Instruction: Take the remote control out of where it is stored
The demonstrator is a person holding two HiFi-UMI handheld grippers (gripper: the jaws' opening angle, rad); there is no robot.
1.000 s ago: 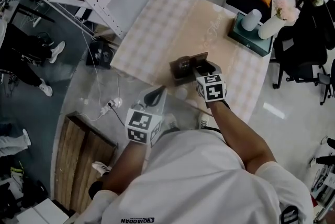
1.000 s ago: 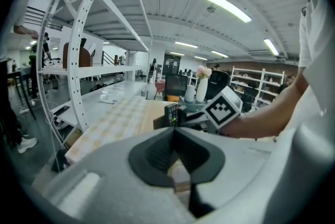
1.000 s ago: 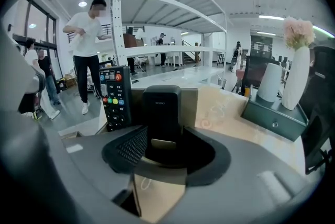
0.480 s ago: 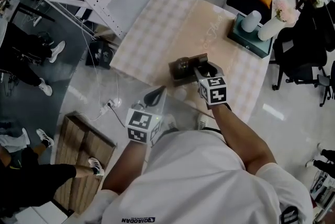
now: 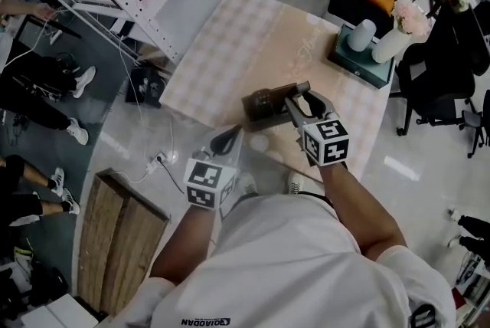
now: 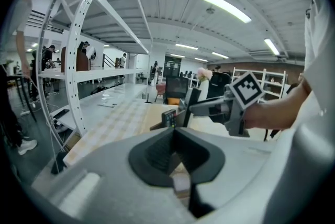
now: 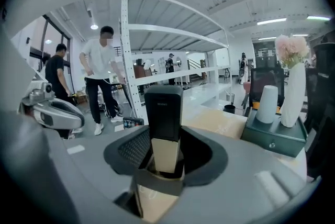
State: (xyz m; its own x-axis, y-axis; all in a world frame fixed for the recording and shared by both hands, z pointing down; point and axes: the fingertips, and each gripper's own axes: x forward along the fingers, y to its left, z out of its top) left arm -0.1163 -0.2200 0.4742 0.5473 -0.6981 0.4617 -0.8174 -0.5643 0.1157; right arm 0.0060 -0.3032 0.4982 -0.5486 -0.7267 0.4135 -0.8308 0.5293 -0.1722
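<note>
Change since a second ago: right gripper (image 5: 297, 101) has come up and back toward the person, and shows lower and further right in the head view; its jaws have just been closing, with the remote control (image 7: 163, 113) between them; left gripper (image 5: 229, 137) has kept its place

Left gripper: nearest the body, low and short of the table edge; jaws together on nothing; parked there, I judge, because one gripper is enough for the pull and the holder seems to stand steady unaided

Right gripper: clenched on the remote control, a pad on each long side; the grip sits toward the lower end, so the dark upper part sticks out past the jaws

Remote control: on end between the right jaws, above the holder's right side rather than down in it; looks free of the slot, though the head view does not show the gap clearly

Holder (image 5: 262, 106): dark box on the near part of the table; upright storage would explain a straight lift

Table (image 5: 230, 43): checked cloth, bare around the holder; room to lay the remote down

Far edge: teal box (image 5: 366, 62) carrying a white cup (image 5: 360, 34) and a vase (image 5: 389, 41) of flowers; well apart from the work, no obstacle to the hand

Stage: extraction nearly or wholly done, by my reading
</note>
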